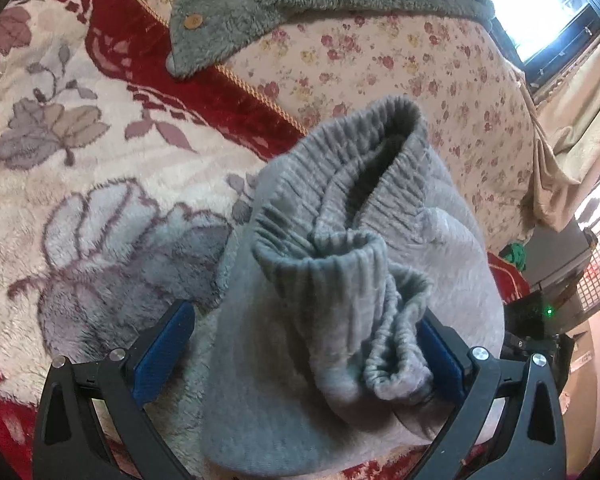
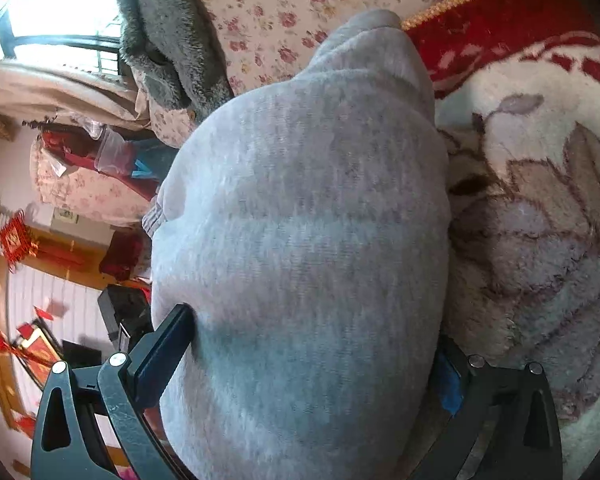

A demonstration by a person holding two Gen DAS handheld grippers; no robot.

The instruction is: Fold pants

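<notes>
The grey fleece pants (image 1: 340, 264) lie bunched on the bed, with the ribbed elastic waistband and a ribbed cuff facing the left wrist view. My left gripper (image 1: 304, 344) is open wide, its blue pads on either side of the pile; the right pad touches the cuff folds. In the right wrist view the pants (image 2: 300, 220) fill the middle as a thick folded bundle. My right gripper (image 2: 312, 356) is open wide around this bundle, one finger (image 2: 168, 344) on its left side, the other partly hidden behind the fabric on the right.
A plush floral blanket (image 1: 100, 200) in cream and red covers the bed. A dark grey fleece garment with wooden buttons (image 1: 260, 4) lies at the far end on a flowered sheet (image 1: 400, 72). A window (image 1: 540, 8) and curtain stand beyond the bed edge.
</notes>
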